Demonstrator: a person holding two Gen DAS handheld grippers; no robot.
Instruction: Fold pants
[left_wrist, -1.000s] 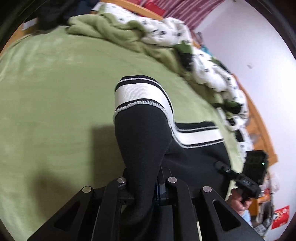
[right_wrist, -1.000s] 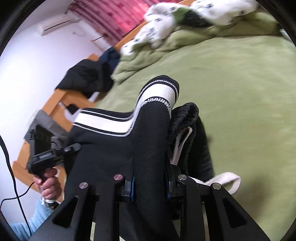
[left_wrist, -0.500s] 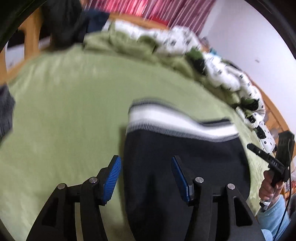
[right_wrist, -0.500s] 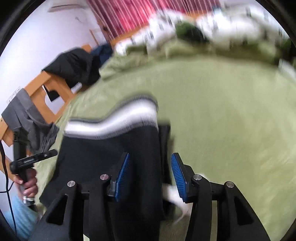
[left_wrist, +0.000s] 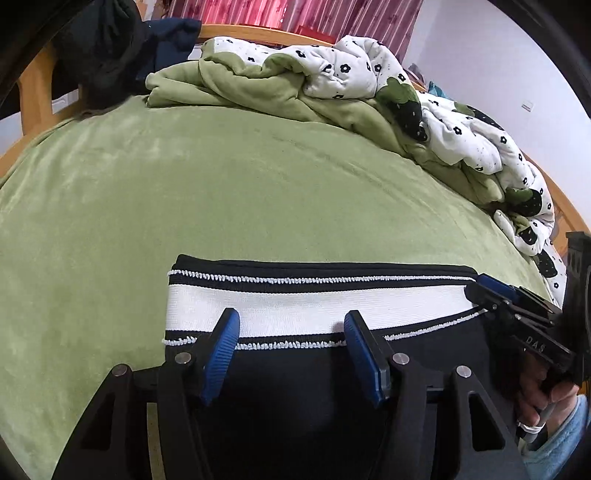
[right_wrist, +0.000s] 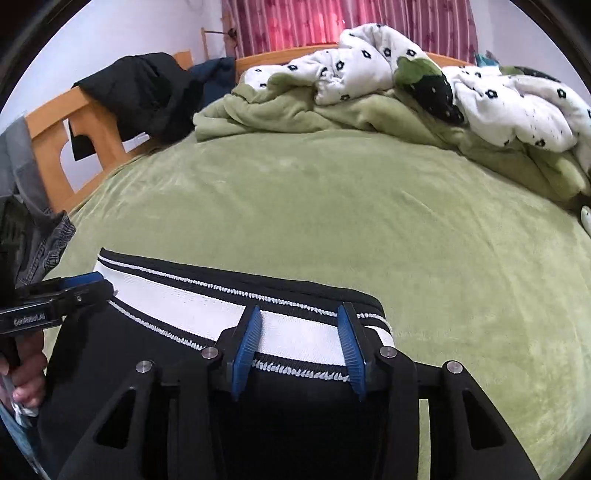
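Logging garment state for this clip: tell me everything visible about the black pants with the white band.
The black knit pants with a wide white band, edged by thin white stitched lines, lie folded and flat on the green plush bedspread, banded edge farthest from the cameras. Both hand-held grippers, left and right, hover over it with jaws apart, gripping nothing.

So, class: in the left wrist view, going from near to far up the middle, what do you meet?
Left claw → pants → green sheet → rumpled quilt → red curtain.
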